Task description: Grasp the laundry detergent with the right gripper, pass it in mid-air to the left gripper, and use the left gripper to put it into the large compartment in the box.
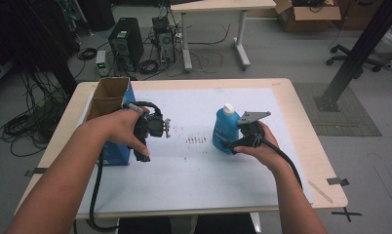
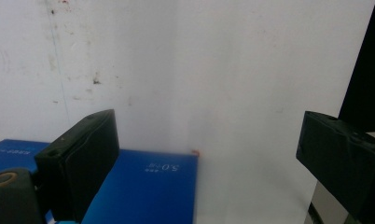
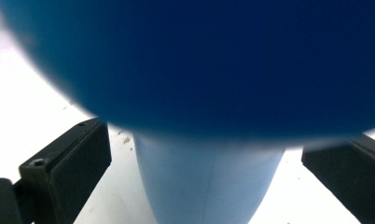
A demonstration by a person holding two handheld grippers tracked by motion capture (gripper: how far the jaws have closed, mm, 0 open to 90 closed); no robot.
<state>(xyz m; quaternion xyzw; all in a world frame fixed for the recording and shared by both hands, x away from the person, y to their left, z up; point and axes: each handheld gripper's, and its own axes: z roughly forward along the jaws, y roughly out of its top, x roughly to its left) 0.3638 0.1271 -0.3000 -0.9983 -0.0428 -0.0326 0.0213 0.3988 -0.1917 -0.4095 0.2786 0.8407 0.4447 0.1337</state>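
bottle, box left, table

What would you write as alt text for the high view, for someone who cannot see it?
A person at a table reaches in with both forearms. The right hand-held gripper is up against a blue bottle with a white cap, standing upright on a white mat. The left hand-held gripper hangs over the mat beside an open cardboard box with a blue side.

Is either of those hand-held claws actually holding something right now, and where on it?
Not clearly. The right gripper has its fingers on either side of the blue bottle, low on its body, with gaps visible. The left gripper is open and empty.
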